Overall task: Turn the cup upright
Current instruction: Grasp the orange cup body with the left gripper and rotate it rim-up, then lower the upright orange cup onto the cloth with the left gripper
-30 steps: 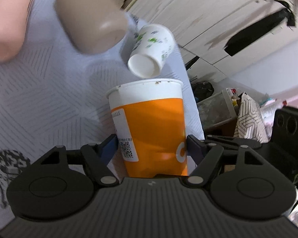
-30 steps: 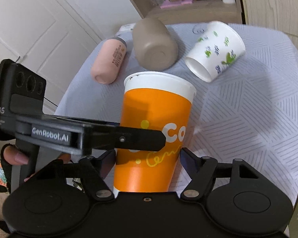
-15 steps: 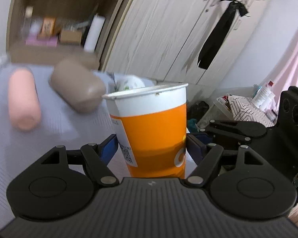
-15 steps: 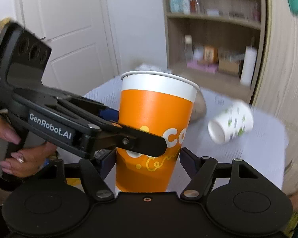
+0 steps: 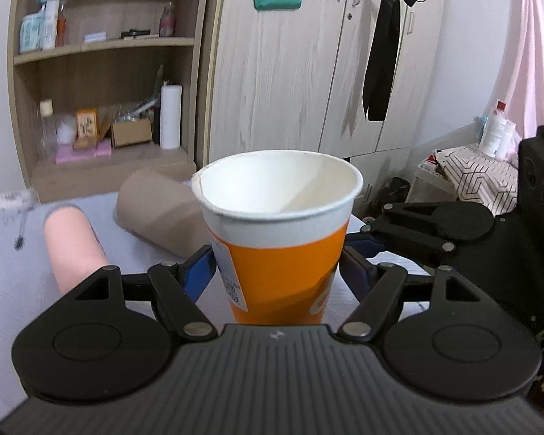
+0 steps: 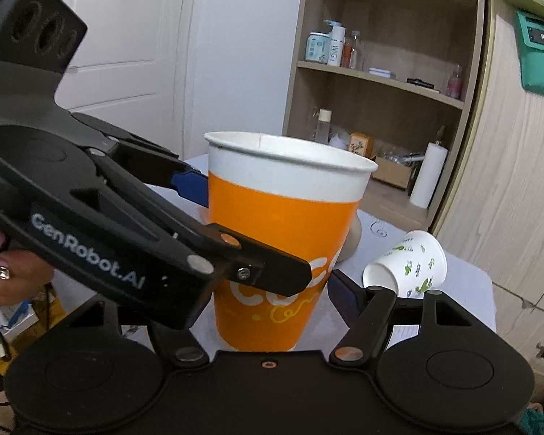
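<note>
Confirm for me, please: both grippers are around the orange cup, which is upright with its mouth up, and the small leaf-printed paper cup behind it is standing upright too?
Not quite. The leaf-printed paper cup lies on its side on the table, mouth toward the camera, as the right wrist view shows. The rest holds: the left gripper and the right gripper both bracket the orange cup, upright with its mouth up.

Upright between the pads of the left gripper (image 5: pixel 277 272), touched on both sides: tall orange-and-white paper cup (image 5: pixel 279 250), above the white-clothed table (image 5: pixel 14 290). Same cup between the fingers of the right gripper (image 6: pixel 268 301). Behind it to the left, on their sides on the table: brown cylindrical tumbler (image 5: pixel 159 217), then pink cylindrical bottle (image 5: pixel 76 250) further left. To its right, also on its side, small leaf-printed paper cup (image 6: pixel 406 268). Beyond the table, wooden shelf unit (image 5: pixel 101 159).
</note>
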